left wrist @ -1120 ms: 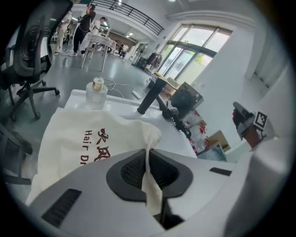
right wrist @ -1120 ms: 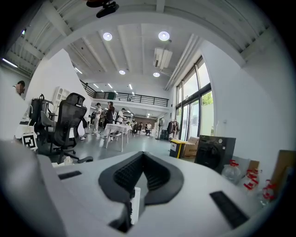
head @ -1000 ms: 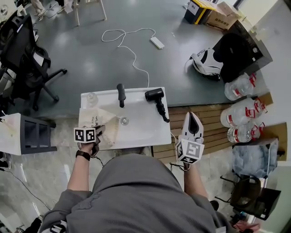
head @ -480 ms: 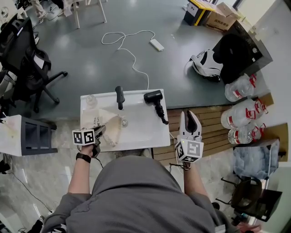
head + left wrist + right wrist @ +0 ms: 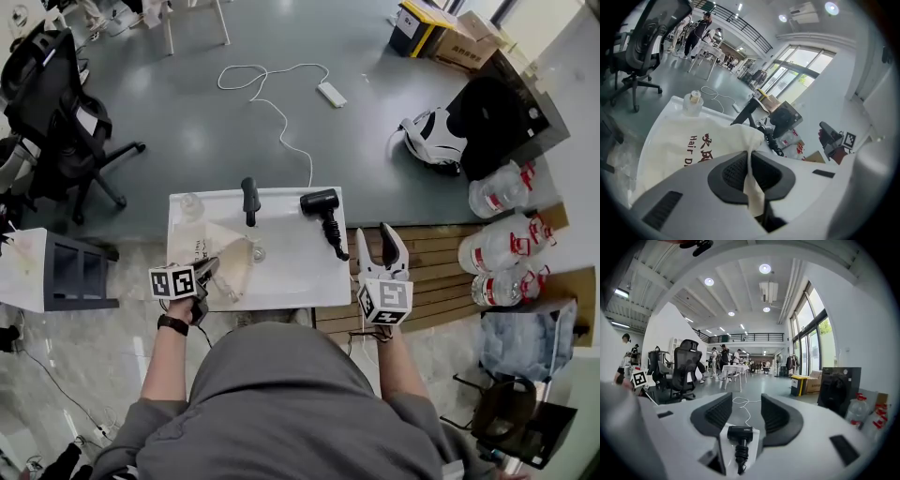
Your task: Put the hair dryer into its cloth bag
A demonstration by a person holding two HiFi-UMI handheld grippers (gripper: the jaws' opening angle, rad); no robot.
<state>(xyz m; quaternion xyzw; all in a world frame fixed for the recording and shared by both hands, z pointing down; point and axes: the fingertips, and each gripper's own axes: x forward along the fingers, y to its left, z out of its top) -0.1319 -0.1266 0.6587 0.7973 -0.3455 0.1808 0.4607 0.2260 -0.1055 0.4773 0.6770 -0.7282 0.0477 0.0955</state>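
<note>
The black hair dryer [image 5: 322,201] lies at the far right of the white table [image 5: 291,272], its coiled cord trailing toward me. The cream cloth bag [image 5: 217,255] lies on the table's left side. My left gripper [image 5: 202,277] is shut on the bag's near edge, and a fold of cloth [image 5: 753,185] is pinched between its jaws. My right gripper [image 5: 380,242] hovers just off the table's right edge. Its jaws are opening with nothing between them. In the right gripper view the hair dryer [image 5: 739,433] sits ahead, framed by the right gripper [image 5: 746,402].
A black tap-like piece [image 5: 248,199] and a clear bottle [image 5: 190,204] stand at the table's far edge. A white cable with a power strip [image 5: 326,93] lies on the floor beyond. Office chair [image 5: 56,112] at left, water jugs [image 5: 502,248] at right, wooden decking [image 5: 436,272] beside the table.
The right gripper's jaws have gone from shut to wide apart, and it has shifted left toward the table's edge. The left gripper has lifted the bag's edge slightly.
</note>
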